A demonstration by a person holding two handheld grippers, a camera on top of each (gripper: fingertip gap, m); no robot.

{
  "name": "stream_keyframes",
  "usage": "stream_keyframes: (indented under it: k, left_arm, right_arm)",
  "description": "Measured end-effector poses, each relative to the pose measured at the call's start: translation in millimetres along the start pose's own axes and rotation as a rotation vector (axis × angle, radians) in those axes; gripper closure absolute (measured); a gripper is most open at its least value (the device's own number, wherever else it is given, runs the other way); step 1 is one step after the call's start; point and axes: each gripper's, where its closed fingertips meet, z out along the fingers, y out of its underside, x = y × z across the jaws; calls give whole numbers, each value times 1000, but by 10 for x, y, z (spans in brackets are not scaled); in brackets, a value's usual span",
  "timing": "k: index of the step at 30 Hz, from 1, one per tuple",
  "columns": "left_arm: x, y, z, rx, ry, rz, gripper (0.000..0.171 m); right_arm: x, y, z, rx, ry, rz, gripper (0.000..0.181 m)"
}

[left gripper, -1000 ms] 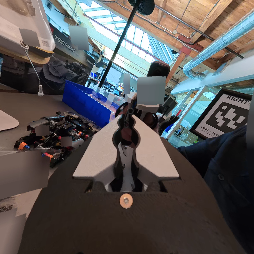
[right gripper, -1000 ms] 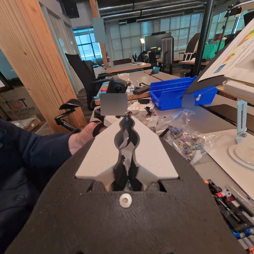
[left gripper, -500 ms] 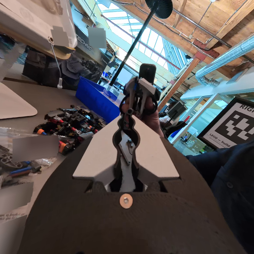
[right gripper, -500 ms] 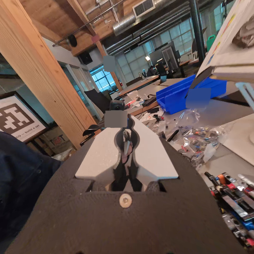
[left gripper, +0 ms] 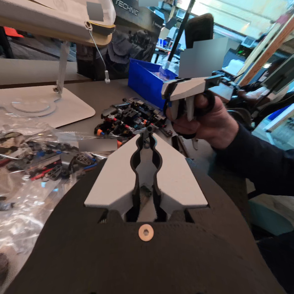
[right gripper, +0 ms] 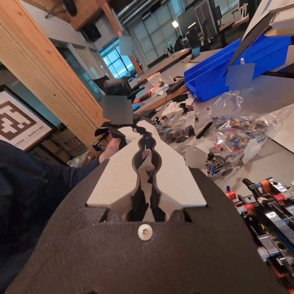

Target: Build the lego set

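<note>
Left gripper point(left gripper: 147, 135): fingers drawn together on a small grey connector piece point(left gripper: 148, 129), whose round eye pokes out just past the tips
Right gripper point(right gripper: 147, 140): fingers pinched on a short blue pin point(right gripper: 147, 142), held upright between the tips; seen from the left wrist view it hangs above the table in the person's hand point(left gripper: 205, 122)
Partly built model point(left gripper: 132, 116): a dark chassis with red, orange and blue bits, lying on the table beyond the left fingertips and just under the right gripper; in the right wrist view it sits at the lower right, apart from the blue pin
Loose parts: clear plastic bags point(left gripper: 31, 155) of pieces lie left of the left gripper, near the model; the same bags spread ahead and right of the right fingers
Surface: grey table point(left gripper: 98, 92), with the white base of a stand point(left gripper: 47, 108) that carries an open booklet point(left gripper: 52, 17) overhead
Blue bin point(left gripper: 144, 79): behind the model, at the far side of the table
Room: open workshop with a wooden post point(right gripper: 44, 70), tall windows, other desks, and a framed black-and-white marker sign point(right gripper: 17, 120) at the left
</note>
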Motion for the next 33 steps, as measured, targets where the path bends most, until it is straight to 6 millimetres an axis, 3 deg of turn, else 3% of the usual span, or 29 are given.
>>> stream_keyframes:
  k: [3, 5, 7, 12, 15, 20, 24, 33]
  left_arm:
    - [-158, 155, -12, -131, -152, 196, 167]
    - [-184, 356, 18, -259, -166, 279, 167]
    - [-356, 528, 5, -380, -260, 356, 167]
    - [-850, 438, -141, -499, -618, 592, 135]
    - [-899, 344, -217, -474, -670, 654, 124]
    - [-722, 112, -291, -289, -599, 594, 130]
    - [-634, 72, -286, -206, -496, 508, 132]
    - [46, 29, 101, -88, -187, 474, 141]
  right_arm:
    - [25, 49, 0, -38, 39, -49, 179]
    - [-6, 11, -15, -19, 24, -57, 179]
    - [13, 16, -26, -25, 38, -67, 180]
    - [-41, 5, -16, -23, 28, -83, 179]
    - [-77, -1, -20, -27, 29, -106, 179]
    - [-19, -11, -54, -20, 42, -85, 179]
    - [1, 11, -35, -21, 30, -57, 179]
    - [-65, 19, 51, 31, -101, 88, 180]
